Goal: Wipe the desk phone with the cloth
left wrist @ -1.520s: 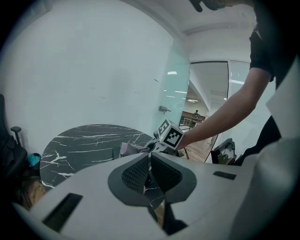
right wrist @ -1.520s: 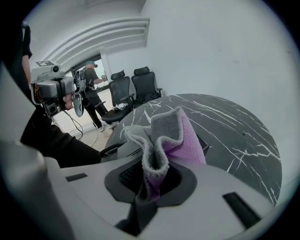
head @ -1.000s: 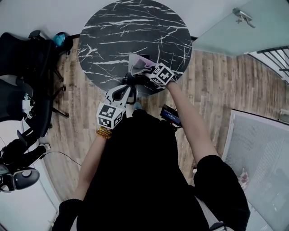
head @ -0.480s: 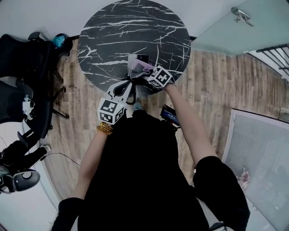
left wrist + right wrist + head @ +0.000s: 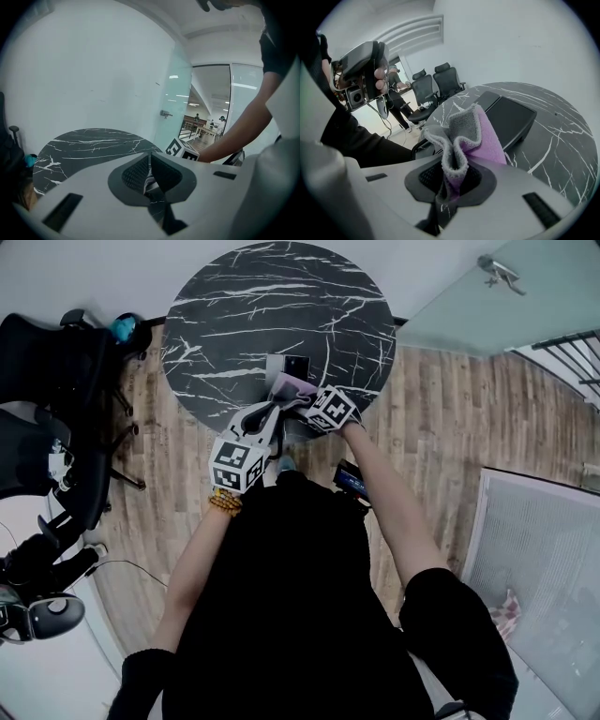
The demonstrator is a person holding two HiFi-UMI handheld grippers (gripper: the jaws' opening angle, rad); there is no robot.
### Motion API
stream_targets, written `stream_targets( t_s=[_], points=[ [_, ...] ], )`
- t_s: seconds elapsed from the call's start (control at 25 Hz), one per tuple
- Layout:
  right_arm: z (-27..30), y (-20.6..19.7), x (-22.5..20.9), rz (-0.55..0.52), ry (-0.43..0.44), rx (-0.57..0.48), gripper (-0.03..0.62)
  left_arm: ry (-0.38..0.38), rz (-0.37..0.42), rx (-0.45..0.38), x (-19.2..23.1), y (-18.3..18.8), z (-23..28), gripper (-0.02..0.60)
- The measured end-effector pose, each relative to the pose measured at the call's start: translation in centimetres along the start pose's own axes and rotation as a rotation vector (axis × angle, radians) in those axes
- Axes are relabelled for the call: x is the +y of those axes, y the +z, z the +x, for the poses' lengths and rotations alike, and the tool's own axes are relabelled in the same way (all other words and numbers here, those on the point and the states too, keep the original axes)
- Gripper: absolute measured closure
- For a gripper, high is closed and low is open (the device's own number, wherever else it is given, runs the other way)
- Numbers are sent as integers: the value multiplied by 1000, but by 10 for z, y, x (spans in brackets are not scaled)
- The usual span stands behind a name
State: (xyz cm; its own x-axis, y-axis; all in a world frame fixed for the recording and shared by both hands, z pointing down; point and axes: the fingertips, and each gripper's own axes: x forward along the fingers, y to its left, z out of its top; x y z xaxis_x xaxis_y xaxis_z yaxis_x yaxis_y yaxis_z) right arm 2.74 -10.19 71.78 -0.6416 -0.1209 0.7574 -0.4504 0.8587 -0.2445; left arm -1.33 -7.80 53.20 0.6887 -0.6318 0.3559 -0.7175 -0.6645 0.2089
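A dark desk phone (image 5: 289, 365) lies on the round black marble table (image 5: 244, 315), near its front edge; in the right gripper view the phone (image 5: 506, 117) is just beyond the jaws. My right gripper (image 5: 307, 399) is shut on a purple and grey cloth (image 5: 292, 386), and the cloth (image 5: 473, 136) bunches up between the pads and hangs toward the phone. My left gripper (image 5: 272, 412) hovers at the table's near rim, just left of the cloth. Its jaws (image 5: 150, 161) are closed together with nothing clearly held.
Black office chairs (image 5: 56, 381) stand left of the table on the wood floor. A glass door (image 5: 487, 296) is at the back right. A white panel (image 5: 544, 559) lies at the right. The person's body fills the lower middle.
The left gripper has risen from below the table edge up to the rim, beside the cloth. The right gripper with the cloth has stayed nearly in place.
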Motion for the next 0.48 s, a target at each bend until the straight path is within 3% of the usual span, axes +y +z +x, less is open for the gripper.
stream_targets(
  t_s=[0.48],
  points=[
    [8,-15,16,23,55,41,540,-6,1,15,-5,-9,-3,555]
  ],
)
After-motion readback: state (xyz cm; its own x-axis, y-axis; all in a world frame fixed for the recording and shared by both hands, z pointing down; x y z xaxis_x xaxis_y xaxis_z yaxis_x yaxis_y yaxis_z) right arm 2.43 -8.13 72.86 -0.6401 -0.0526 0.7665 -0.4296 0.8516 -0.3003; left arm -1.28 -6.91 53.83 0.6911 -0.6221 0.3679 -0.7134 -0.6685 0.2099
